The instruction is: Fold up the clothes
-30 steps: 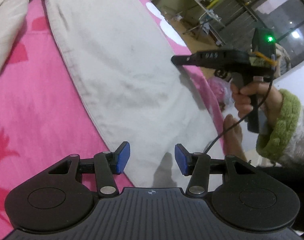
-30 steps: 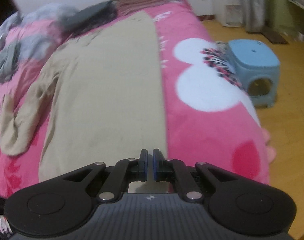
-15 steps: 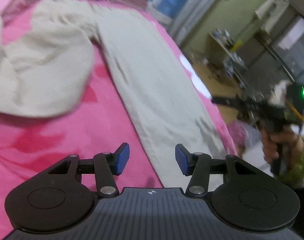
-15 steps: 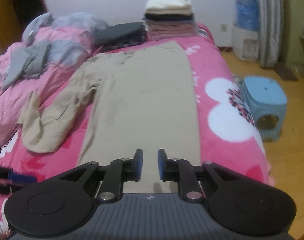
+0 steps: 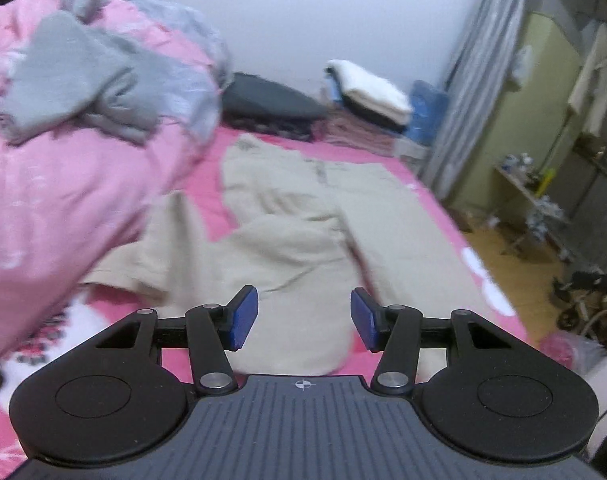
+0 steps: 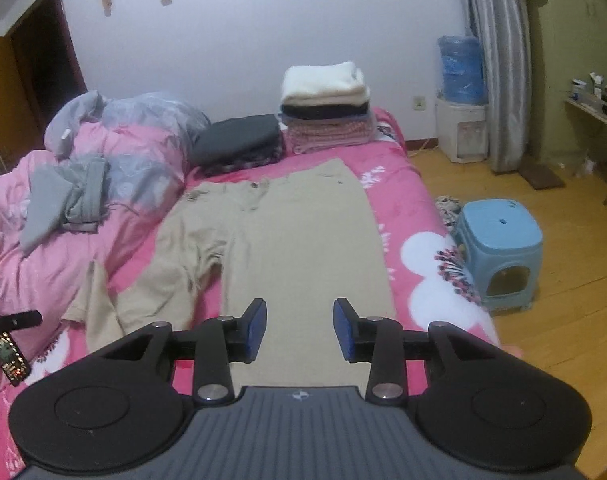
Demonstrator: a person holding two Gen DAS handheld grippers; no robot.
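So the bed (image 6: 403,200) is wearing a pink cover with white cartoon shapes. The beige trousers (image 6: 303,240) are lying flat down its middle, one leg straight, the other bunching up and bending off to the side. A rumpled pink and grey duvet (image 6: 123,152) is piling up along the left, with a grey garment (image 6: 59,204) sitting on top. At the far end a dark folded item (image 6: 239,136) and a stack of folded clothes (image 6: 327,108) are resting just beside each other.
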